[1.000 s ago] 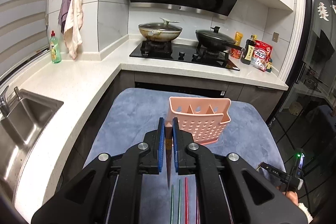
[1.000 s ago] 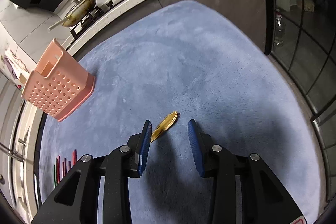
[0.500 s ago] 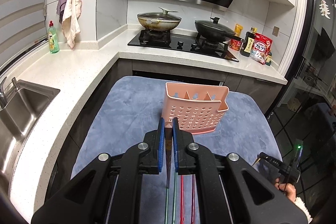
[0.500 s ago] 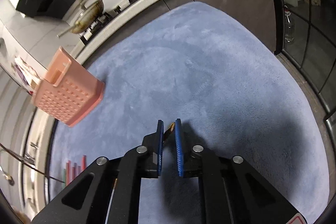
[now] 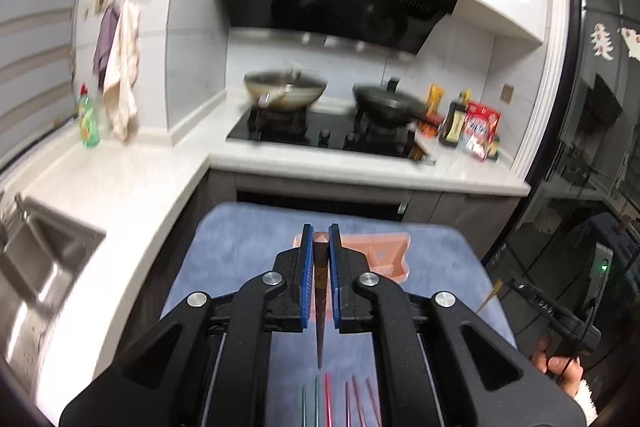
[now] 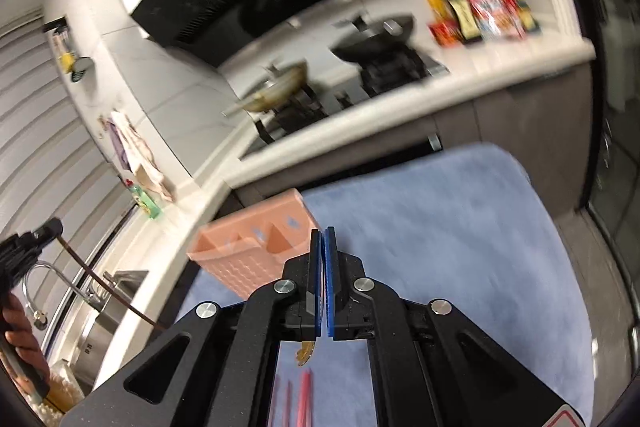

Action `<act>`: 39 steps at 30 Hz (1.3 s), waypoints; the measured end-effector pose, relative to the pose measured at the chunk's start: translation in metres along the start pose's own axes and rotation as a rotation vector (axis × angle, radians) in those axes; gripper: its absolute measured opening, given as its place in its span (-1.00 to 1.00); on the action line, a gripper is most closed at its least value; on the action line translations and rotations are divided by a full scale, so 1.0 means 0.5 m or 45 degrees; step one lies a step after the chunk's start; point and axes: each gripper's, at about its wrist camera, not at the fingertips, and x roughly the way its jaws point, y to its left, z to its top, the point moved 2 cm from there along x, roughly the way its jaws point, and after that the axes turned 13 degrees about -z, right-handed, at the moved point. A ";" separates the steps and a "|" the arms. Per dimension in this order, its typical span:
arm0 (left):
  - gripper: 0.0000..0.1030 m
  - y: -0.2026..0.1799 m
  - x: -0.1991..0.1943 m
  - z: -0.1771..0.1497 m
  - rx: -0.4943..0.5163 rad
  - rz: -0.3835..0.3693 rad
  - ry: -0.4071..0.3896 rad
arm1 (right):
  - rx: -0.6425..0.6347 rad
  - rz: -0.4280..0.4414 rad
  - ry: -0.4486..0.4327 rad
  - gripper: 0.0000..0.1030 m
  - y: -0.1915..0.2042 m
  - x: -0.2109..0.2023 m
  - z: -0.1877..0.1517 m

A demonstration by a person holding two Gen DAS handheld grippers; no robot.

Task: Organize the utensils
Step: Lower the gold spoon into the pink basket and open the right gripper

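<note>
**Both Grippers Loaded Above the Mat**

We held the left gripper clamped on a brown chopstick, tip pointing down over the coloured chopsticks at the near mat edge. We had just been closing the right gripper; its pads pinched a gold utensil. Beyond stood the pink holder near the blue mat's far left edge; the right half lay bare. Farther off ran the counter.

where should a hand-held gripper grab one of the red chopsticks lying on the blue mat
Grip a red chopstick mid-shaft, coming from above with the jaws across its width. It lies flat on the blue mat among close parallel sticks, so a narrow top pinch probably avoids the neighbours.
</note>
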 end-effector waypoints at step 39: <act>-0.72 0.261 0.143 -0.166 -0.130 0.279 0.264 | -0.131 -0.066 -0.126 -0.94 0.108 0.062 0.082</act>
